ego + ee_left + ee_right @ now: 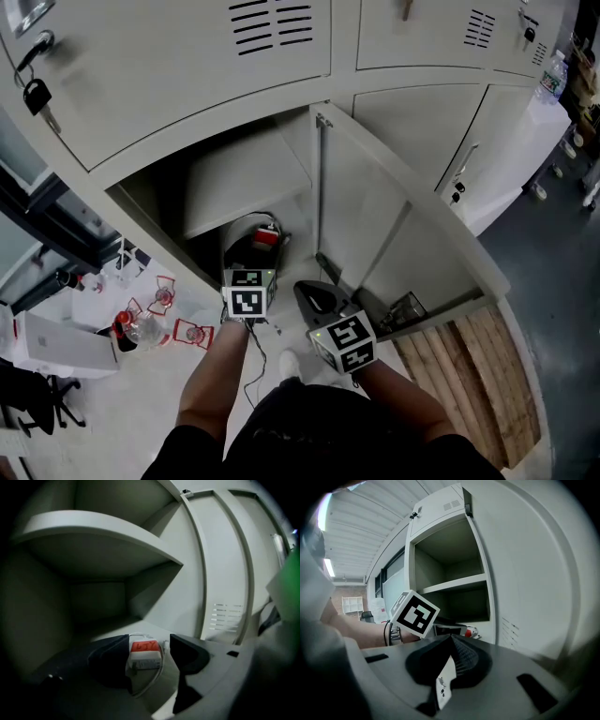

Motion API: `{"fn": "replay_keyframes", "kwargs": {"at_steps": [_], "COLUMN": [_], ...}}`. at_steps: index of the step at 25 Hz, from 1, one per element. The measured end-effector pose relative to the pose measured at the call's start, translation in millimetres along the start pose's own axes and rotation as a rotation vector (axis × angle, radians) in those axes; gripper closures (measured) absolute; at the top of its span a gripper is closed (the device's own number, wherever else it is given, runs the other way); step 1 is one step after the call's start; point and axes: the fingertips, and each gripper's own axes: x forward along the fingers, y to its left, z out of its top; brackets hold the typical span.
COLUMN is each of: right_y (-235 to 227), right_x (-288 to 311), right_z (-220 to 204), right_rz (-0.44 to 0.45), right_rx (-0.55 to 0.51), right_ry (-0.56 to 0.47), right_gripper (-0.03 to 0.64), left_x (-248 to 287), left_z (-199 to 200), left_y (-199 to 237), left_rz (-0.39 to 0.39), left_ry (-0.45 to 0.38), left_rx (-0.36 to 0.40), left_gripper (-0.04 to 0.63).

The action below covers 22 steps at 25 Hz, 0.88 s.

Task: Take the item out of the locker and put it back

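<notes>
The item is a white charger block with a red label (144, 653) and a white cable. It lies on the floor of the open locker's lower compartment (281, 202). My left gripper (146, 645) reaches into that compartment with its jaws wide on either side of the block. The left jaw is close against the block, and the right jaw stands off with the cable in the gap. The head view shows the left gripper (255, 246) inside the locker beside the item's red top (266, 237). My right gripper (450, 654) is shut on nothing, and the right gripper (314, 298) hangs outside by the door's foot.
The locker door (394, 225) stands open to the right of both grippers. A shelf (108, 531) spans the compartment above the item. A padlock with keys (37, 94) hangs at upper left. Red-and-clear objects (155, 319) and a white box (56, 342) lie at left, wooden boards (469, 375) at right.
</notes>
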Motion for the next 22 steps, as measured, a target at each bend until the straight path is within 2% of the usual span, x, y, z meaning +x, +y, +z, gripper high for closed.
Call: {"fn": "replay_keyframes", "kwargs": {"at_steps": [9, 11, 17, 22], "right_y": [16, 17, 27, 39], "right_x": [-16, -22, -40, -55], "right_z": [0, 0, -1, -5], "right_rz": [0.061, 0.068, 0.106, 0.142], "right_rx": [-0.043, -0.059, -0.086, -0.087], "right_ry": [-0.005, -0.011, -0.024, -0.028], "right_gripper": [0.617, 0.617, 0.617, 0.617], "left_x": [-63, -79, -128, -165], "left_z": [17, 17, 5, -19], "left_y": [-11, -14, -24, -38], "left_rz": [0.059, 0.086, 0.167, 0.192], "left_ry": [-0.105, -0.125, -0.154, -0.126], "left_rx": [-0.024, -0.037, -0.086, -0.115], "left_gripper": [0.358, 0.393, 0.564, 0.591]}}
